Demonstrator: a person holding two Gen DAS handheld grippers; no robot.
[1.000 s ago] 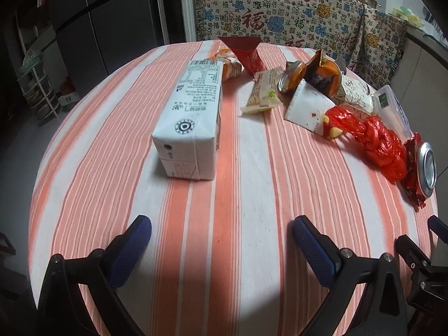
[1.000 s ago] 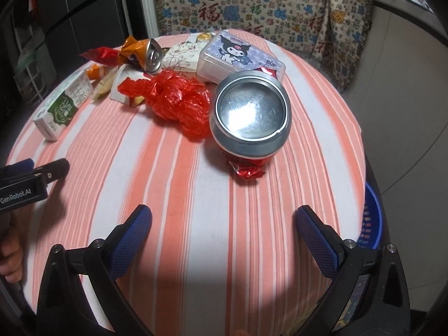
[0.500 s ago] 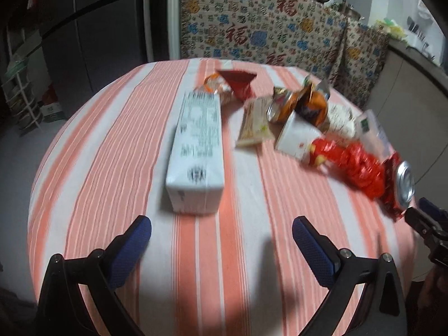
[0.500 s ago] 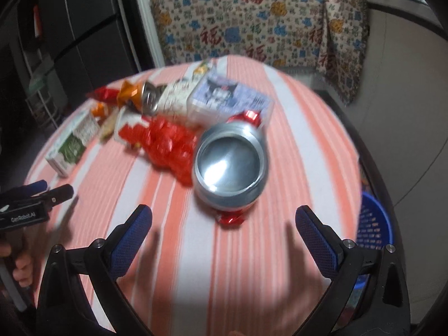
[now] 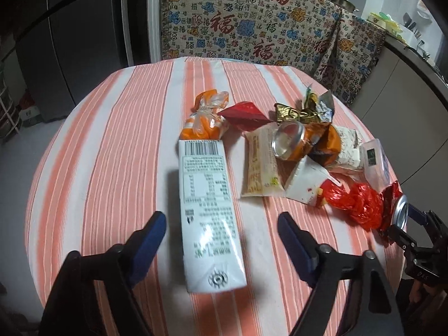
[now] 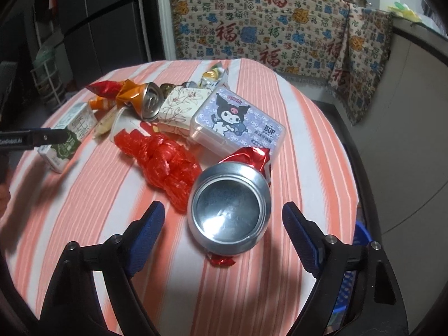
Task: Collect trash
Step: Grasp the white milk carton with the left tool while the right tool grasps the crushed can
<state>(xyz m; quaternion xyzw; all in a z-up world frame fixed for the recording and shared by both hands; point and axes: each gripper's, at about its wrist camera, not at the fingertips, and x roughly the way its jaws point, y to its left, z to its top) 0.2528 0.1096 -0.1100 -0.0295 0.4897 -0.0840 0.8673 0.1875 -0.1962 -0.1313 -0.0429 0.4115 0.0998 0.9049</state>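
A white carton (image 5: pixel 207 210) lies on the striped round table (image 5: pixel 112 145), its near end between the fingers of my open left gripper (image 5: pixel 221 232). Behind it lie an orange wrapper (image 5: pixel 207 117), a red wrapper (image 5: pixel 243 113), a cream packet (image 5: pixel 260 165), a crushed orange can (image 5: pixel 296 140) and a red plastic bag (image 5: pixel 355 201). My open right gripper (image 6: pixel 222 224) straddles a silver can (image 6: pixel 229 212) lying on its side on a red foil wrapper (image 6: pixel 252 154). The red bag (image 6: pixel 165 162) lies just left of the can.
A plastic box with a cartoon lid (image 6: pixel 238 120) and a floral box (image 6: pixel 182 103) sit behind the can. A blue basket (image 6: pixel 361 240) stands on the floor past the table's right edge. A patterned cloth (image 5: pixel 252 28) hangs behind.
Both grippers rose and pulled back, then came forward and down. The left now straddles the carton's near end; the right now straddles the silver can. Both stayed open.
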